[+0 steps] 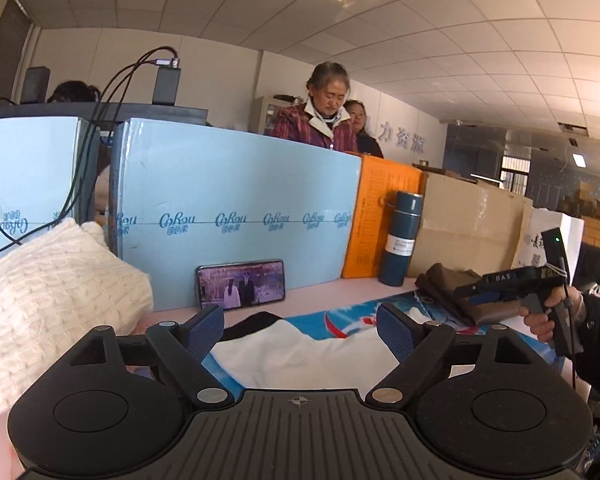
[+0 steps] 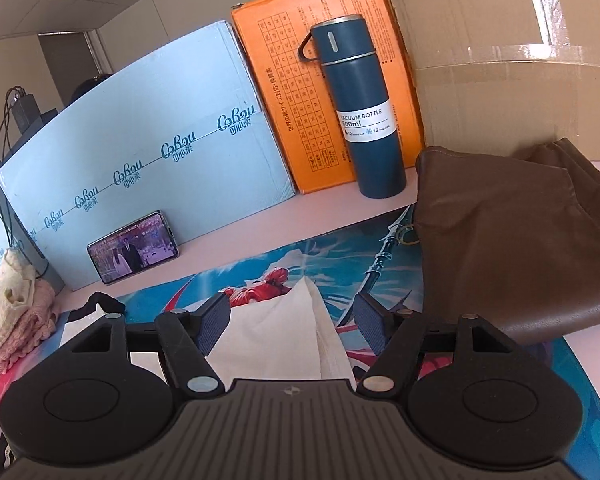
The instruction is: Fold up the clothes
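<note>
The white, black-trimmed cloth garment lies on the printed blue mat covering the pink counter, directly ahead of and below both tools. The left tool stands wide open over its near edge, gripping nothing. The right tool also stands open, a folded point of cloth rising between its pads, untouched. The brown folded garment lies nearest the right tool.
</note>
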